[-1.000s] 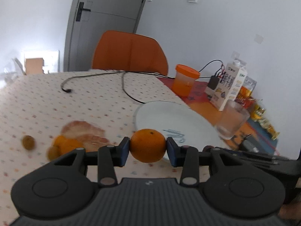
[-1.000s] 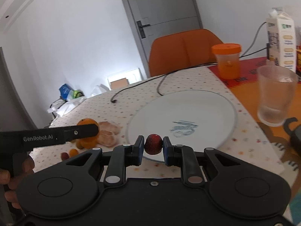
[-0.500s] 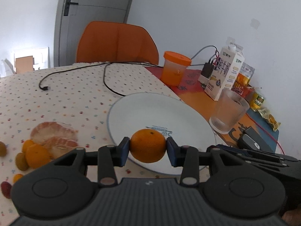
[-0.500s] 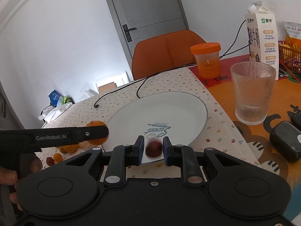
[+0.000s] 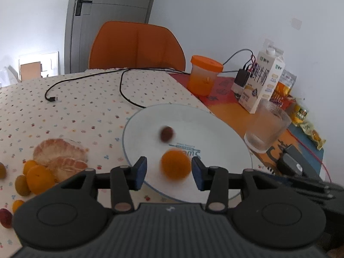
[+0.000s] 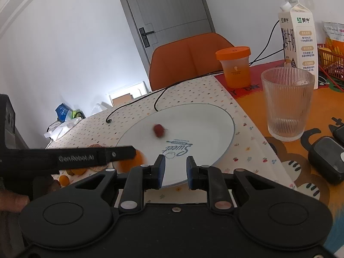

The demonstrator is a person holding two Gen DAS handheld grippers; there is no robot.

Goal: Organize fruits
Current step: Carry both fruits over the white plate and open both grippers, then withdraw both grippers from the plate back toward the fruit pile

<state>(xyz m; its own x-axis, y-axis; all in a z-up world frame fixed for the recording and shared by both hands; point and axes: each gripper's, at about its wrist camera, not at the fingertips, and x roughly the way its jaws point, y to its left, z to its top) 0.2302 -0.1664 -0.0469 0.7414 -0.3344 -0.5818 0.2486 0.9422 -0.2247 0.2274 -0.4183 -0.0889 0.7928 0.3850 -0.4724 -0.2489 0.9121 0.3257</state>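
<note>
On the white plate (image 5: 225,137), the orange (image 5: 175,163) and red fruit (image 6: 158,130) now lie released, the left gripper (image 5: 169,169) opening and the right gripper (image 6: 173,169) empty, nearly closed.

Beyond the dotted cloth on your desk (image 5: 86,107) you see an orange chair (image 5: 137,45) before a grey door (image 5: 107,21). A black cable (image 5: 90,81) loops across the cloth. To your right stand an orange-lidded tub (image 6: 235,66), a milk carton (image 6: 297,43) and a ribbed glass (image 6: 287,103).
</note>
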